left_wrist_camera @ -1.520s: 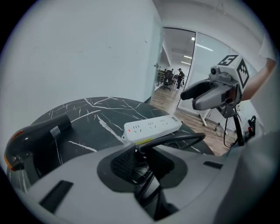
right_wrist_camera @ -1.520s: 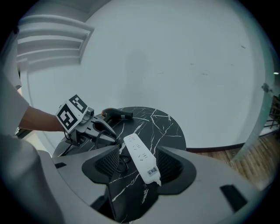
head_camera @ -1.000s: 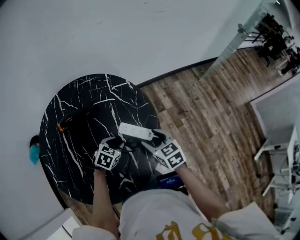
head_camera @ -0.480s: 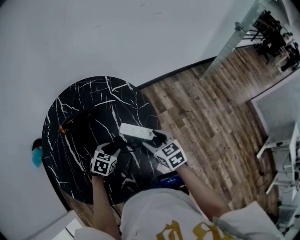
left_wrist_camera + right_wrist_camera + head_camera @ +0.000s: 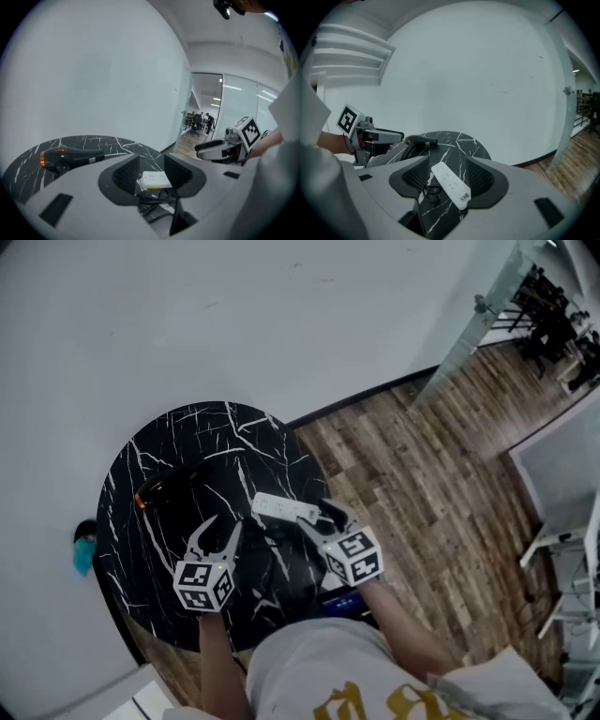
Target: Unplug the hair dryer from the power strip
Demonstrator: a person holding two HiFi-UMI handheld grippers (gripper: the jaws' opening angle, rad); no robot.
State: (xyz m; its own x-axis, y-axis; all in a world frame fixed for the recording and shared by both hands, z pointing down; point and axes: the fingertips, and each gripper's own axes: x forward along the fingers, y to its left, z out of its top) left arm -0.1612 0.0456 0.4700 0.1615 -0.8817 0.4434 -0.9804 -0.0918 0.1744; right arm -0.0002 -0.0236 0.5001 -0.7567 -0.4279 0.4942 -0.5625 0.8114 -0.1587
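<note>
1. You're holding the left gripper point(image 5: 223, 523) up above the table point(image 5: 141, 559). Its jaws are spread, just easing in a touch, with nothing between them.
2. Your right gripper point(image 5: 321, 517) is hovering spread around the power strip point(image 5: 284, 510), not pinching it.
3. The strip's sockets are looking empty and the hair dryer point(image 5: 173, 486) is lying well to its left, so I'm guessing you're basically done.

Right hand-held gripper point(image 5: 317, 519) hides one end of the power strip point(image 5: 277, 507)

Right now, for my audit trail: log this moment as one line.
left gripper: jaws open, just narrowed slightly, empty | right gripper: jaws open, empty | power strip, hair dryer: on table
</note>
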